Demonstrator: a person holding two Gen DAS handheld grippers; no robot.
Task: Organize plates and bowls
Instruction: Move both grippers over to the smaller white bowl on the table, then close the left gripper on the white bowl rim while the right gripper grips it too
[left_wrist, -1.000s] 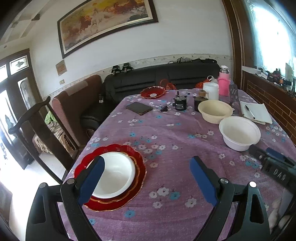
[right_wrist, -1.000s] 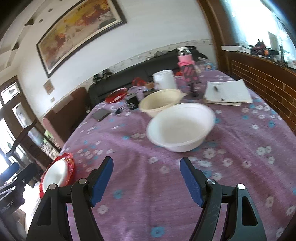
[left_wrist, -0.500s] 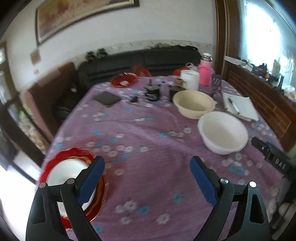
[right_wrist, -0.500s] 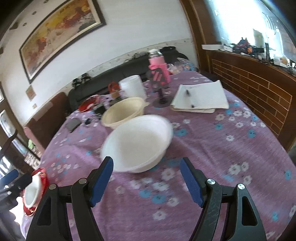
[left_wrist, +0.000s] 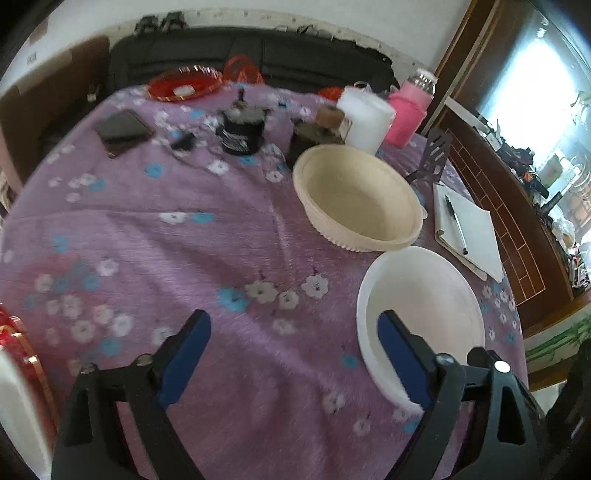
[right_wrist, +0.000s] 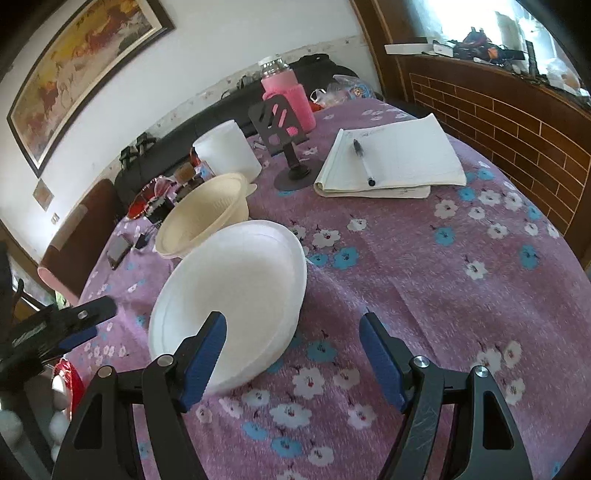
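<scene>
We have swung both grippers away from the red plate (left_wrist: 22, 354) and toward the bowls. A second ago the left gripper (left_wrist: 291, 354) looked down on the plate stack, which sat by its left jaw; now only a sliver of the red plate shows at the far left edge, well outside that jaw, with something white and blurred below it that we take for the white dish on top. The white bowl (left_wrist: 421, 314) has come in close: its near rim lies against the inner side of the left gripper's right jaw, though blur keeps us from saying whether they touch.

The right gripper (right_wrist: 293, 354) has closed in too. The white bowl (right_wrist: 232, 291), earlier well ahead of its jaws, now has its rim passing behind the left jaw, with most of the bowl outside and ahead of it. The cream bowl (right_wrist: 205, 216) sits just beyond, touching or nearly touching the white one.

Both pairs of jaws stand wide apart and hold nothing.

We judge the plates as done and the bowls as the step in hand: likely one gripper takes the white bowl's rim to nest it with the cream bowl on the counter (right_wrist: 424, 280).
</scene>
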